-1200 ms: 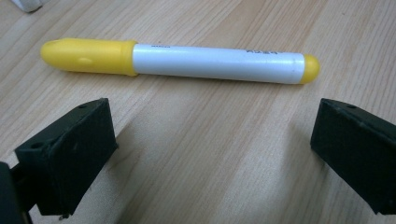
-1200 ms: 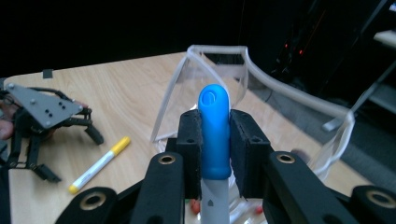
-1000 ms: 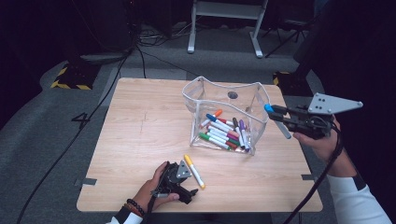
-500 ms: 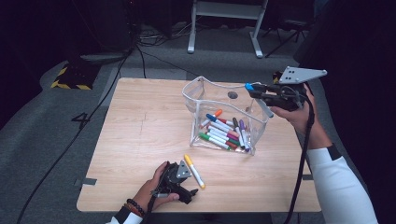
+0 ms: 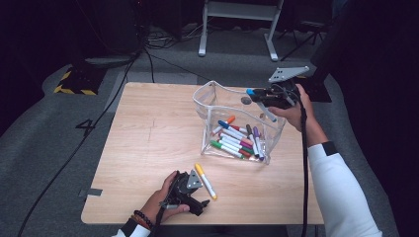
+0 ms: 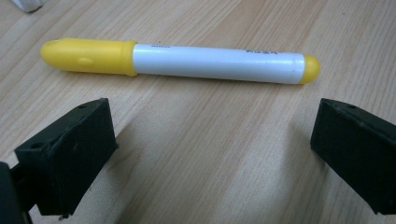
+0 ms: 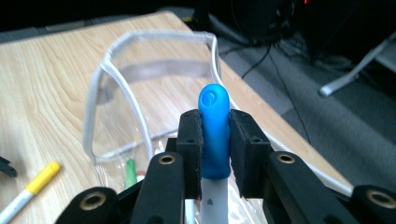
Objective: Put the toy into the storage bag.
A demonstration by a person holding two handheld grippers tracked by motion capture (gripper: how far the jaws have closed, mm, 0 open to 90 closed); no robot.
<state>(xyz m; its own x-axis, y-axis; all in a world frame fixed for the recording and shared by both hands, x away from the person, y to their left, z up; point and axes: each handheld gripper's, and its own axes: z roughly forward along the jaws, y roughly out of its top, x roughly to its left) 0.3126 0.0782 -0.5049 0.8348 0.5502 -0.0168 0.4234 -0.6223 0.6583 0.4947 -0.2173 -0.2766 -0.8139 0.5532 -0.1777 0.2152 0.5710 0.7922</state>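
My right claw pinches a blue-capped marker tight, both pads pressed against the blue cap, white barrel running down between the jaws. It hangs over the far right rim of the clear pouch, which stands open on the counter. Inside that pouch lies a heap of markers: orange, blue, red, green, purple caps, all jumbled along the bottom. Down at the near edge, my left claw rests on the wood, jaws spread wide, nothing between them. Just beyond its tips lies a yellow marker, flat on the counter, crosswise to the jaws, close to them but untouched. It sits well apart from the pouch.
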